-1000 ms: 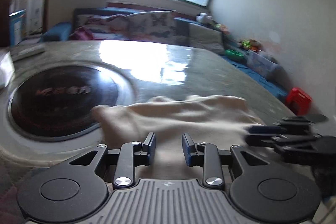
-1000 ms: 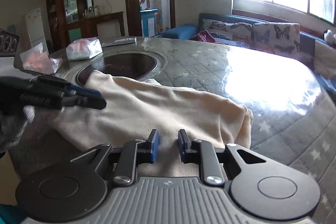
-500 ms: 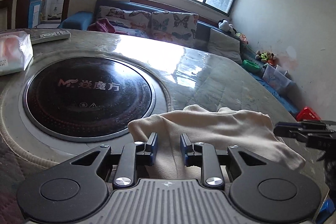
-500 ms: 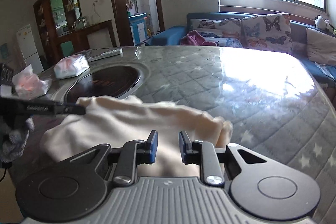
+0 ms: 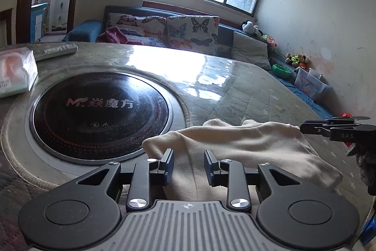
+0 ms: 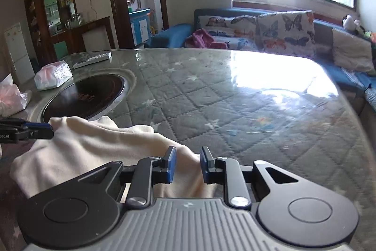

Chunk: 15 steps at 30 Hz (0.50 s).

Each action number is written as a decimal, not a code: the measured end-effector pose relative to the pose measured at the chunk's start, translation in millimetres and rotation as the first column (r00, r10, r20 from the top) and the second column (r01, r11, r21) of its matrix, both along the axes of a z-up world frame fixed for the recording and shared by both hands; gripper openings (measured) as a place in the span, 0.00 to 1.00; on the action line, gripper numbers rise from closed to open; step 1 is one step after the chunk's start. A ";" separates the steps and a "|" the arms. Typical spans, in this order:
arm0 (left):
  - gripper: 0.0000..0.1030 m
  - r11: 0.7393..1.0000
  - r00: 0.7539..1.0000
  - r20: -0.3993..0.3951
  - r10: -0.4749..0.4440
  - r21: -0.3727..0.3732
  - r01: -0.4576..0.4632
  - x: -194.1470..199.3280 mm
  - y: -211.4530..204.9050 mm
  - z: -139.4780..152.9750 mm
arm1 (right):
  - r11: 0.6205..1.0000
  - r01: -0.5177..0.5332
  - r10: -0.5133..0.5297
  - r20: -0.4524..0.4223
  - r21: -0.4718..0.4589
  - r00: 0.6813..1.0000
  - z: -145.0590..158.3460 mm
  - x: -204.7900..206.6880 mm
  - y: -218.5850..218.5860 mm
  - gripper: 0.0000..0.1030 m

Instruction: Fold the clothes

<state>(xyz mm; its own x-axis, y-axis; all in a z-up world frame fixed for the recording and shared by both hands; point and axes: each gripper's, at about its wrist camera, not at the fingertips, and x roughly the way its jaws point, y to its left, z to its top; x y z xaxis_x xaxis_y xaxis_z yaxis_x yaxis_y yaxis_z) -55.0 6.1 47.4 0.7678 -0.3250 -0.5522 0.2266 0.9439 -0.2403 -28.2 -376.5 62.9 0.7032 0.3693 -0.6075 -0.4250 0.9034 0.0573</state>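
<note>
Cloth [image 5: 237,147], cream and soft, lies bunched on the quilted table [image 6: 235,98], its 10 o'clock corner just beside the dark round hotplate [image 5: 101,109]. It looks light and limp, likely to sag and slide on the glossy cover, so edges or corners seem the best places to take hold.

At the cloth's 9 o'clock end the left tongs [image 5: 189,166] stand narrow, their jaws opening, with fabric running between the blue pads. Whether they press it I cannot tell.

At the 3 o'clock end the right tongs [image 6: 187,164] are narrower, cloth bunched between the pads; a true pinch is hard to confirm.

Both tongs' bodies hide the cloth's near edge, and what kind of garment it is stays unclear.
</note>
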 end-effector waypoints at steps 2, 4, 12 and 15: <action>0.30 1.000 1.000 0.010 -0.012 0.005 0.012 -7.4 -3.9 2.0 | 1.000 -0.009 0.009 0.010 -0.025 1.000 2.1 -9.1 -0.9 0.20; 0.30 0.999 0.999 0.018 -0.030 0.021 0.029 -15.0 -8.8 2.3 | 0.998 -0.033 0.034 0.005 -0.045 0.999 1.4 -24.1 -1.5 0.20; 0.31 0.997 0.999 0.014 -0.032 0.075 0.031 -29.6 -12.6 -5.1 | 0.993 0.019 -0.019 -0.004 -0.120 1.000 -18.5 -51.4 -5.8 0.20; 0.31 0.997 1.000 0.019 -0.022 0.076 0.020 -32.1 -11.7 -4.2 | 0.997 0.033 -0.032 0.010 -0.072 0.999 -14.2 -59.9 -13.2 0.20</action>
